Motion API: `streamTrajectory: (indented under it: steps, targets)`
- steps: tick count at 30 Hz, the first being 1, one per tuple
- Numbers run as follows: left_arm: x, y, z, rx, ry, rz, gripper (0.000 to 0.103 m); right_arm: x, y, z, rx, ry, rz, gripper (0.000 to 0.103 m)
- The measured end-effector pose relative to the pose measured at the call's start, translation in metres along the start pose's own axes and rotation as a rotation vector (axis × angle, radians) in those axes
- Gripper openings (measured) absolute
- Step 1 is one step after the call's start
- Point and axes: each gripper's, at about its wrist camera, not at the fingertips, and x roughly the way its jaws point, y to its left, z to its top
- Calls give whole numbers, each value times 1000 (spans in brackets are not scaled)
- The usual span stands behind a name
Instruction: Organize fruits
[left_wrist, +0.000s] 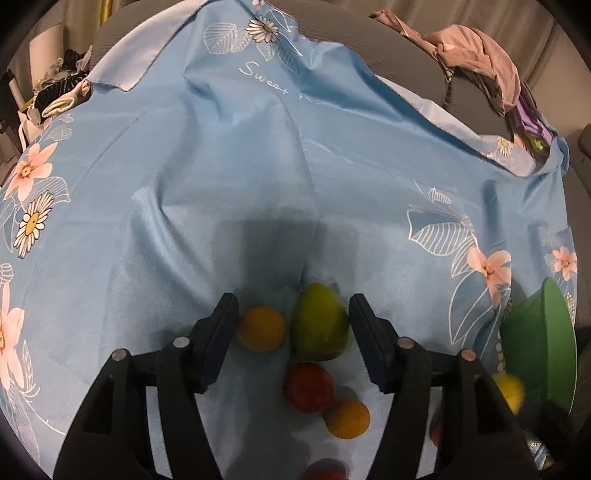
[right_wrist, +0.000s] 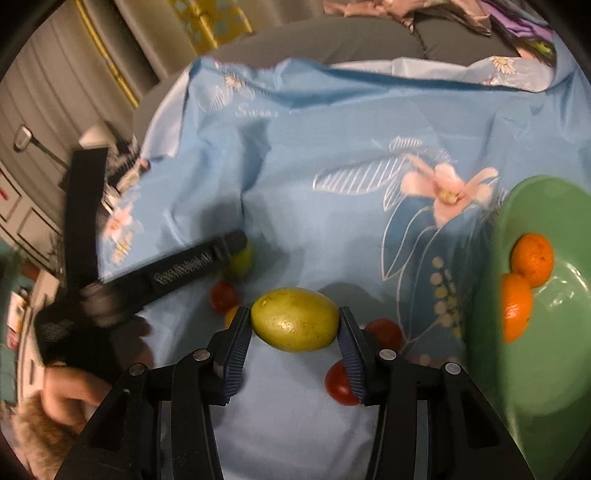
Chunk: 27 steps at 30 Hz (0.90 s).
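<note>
My right gripper (right_wrist: 294, 325) is shut on a yellow-green lemon (right_wrist: 294, 319) and holds it above the blue floral cloth (right_wrist: 314, 206), left of the green bowl (right_wrist: 517, 369). The bowl holds two oranges (right_wrist: 533, 258). My left gripper (left_wrist: 293, 325) is open over the cloth, with a small orange fruit (left_wrist: 261, 328) and a green-yellow fruit (left_wrist: 320, 322) between its fingers. A red fruit (left_wrist: 309, 387) and another orange fruit (left_wrist: 348, 418) lie nearer. The left gripper (right_wrist: 236, 242) also shows in the right wrist view beside a green fruit (right_wrist: 242, 260).
Red fruits (right_wrist: 384, 332) lie on the cloth under the right gripper. The green bowl (left_wrist: 535, 332) sits at the cloth's right edge. Crumpled pink clothing (left_wrist: 476, 55) lies on the grey sofa behind. Clutter stands at far left (left_wrist: 55, 88).
</note>
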Motion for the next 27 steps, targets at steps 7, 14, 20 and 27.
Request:
streamTrajectory:
  steps: [7,14,20,27]
  targets:
    - [4,-6,-5,12,15,21,62,-26,-18,6,63,-84,35,48]
    - [-23,3,-3,-35,-21,4,5,-43,-31,5,102,-123,44,48]
    - [-37,3,-8,-50,-30,-20,5,-51,-38,3,123,-139,47,48]
    - [-21,2,-9,-40,32,-47,51,-53,-39,2,115,-137,66,48]
